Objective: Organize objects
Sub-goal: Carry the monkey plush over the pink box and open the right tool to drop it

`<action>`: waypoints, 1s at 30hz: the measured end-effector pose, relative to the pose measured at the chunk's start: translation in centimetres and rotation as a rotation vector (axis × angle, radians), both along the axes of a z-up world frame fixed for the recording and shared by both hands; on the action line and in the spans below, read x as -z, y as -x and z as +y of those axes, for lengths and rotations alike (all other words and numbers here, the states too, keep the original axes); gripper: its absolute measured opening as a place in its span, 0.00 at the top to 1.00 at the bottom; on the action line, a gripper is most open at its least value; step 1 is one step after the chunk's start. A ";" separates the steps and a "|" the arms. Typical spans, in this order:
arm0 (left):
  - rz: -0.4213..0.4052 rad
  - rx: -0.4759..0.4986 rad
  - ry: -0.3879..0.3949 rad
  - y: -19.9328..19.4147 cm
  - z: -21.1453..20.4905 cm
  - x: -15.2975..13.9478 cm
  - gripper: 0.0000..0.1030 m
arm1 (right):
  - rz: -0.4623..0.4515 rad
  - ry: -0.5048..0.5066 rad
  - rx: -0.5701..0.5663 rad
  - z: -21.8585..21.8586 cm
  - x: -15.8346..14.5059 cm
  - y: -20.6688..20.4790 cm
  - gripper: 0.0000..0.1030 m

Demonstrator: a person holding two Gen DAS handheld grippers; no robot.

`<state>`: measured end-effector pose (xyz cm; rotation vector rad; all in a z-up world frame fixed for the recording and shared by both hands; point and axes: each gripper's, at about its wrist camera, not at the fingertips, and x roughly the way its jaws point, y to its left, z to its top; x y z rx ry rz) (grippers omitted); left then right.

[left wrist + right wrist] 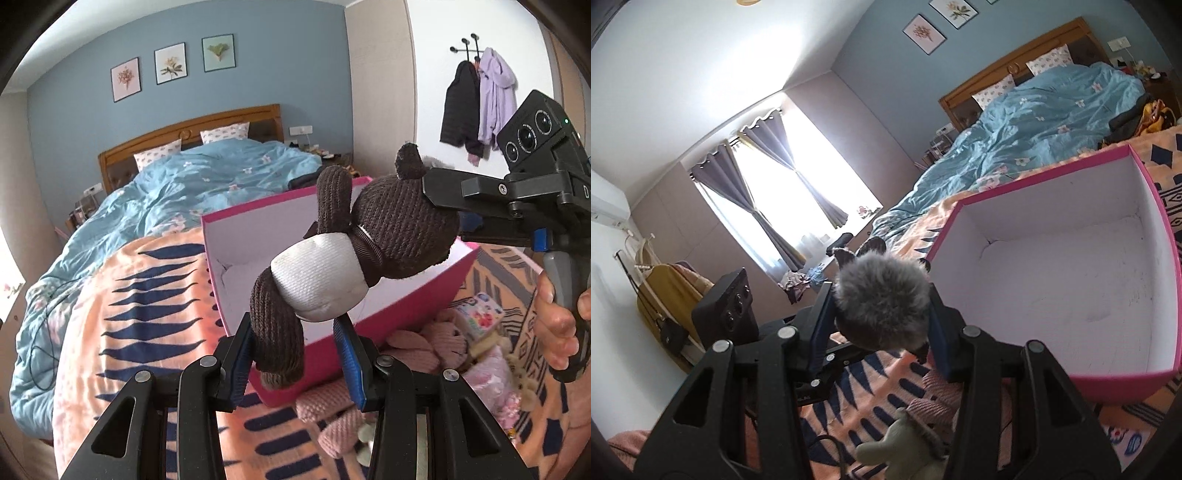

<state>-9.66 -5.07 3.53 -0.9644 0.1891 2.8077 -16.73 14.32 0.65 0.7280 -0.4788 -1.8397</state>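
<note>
Progress: the pink box (pixel 1123 384) is empty. The left gripper (pixel 295 343) clamps a brown plush bear (pixel 391 229) by the leg; the right gripper (pixel 882 325) clamps a grey furry toy (pixel 882 302). Pink knitted toys (pixel 417 350) remain on the blanket (pixel 147 332), unsorted.

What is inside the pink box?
Nothing shows inside the pink box: just a bare white floor and walls. The near wall hides a thin strip of the floor behind it.

My left hand-held gripper (pixel 293 345) is clamped on a brown stuffed toy's leg, tilted downward. My right hand-held gripper (pixel 882 317) pinches a grey furry toy, held nearly level. My right hand (pixel 557 325) wraps its handle.
</note>
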 end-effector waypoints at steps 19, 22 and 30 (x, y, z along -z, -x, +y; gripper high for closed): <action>-0.070 -0.044 0.036 3.5 -0.7 2.1 0.57 | -0.138 -0.228 0.107 -2.3 4.4 5.9 0.50; -0.065 -0.047 0.034 3.5 -0.7 2.0 0.57 | -0.118 -0.287 0.141 -2.7 4.4 5.9 0.42; 0.016 -0.023 -0.036 0.8 -1.0 0.9 0.35 | -0.019 -0.318 0.175 -1.3 3.7 3.7 0.41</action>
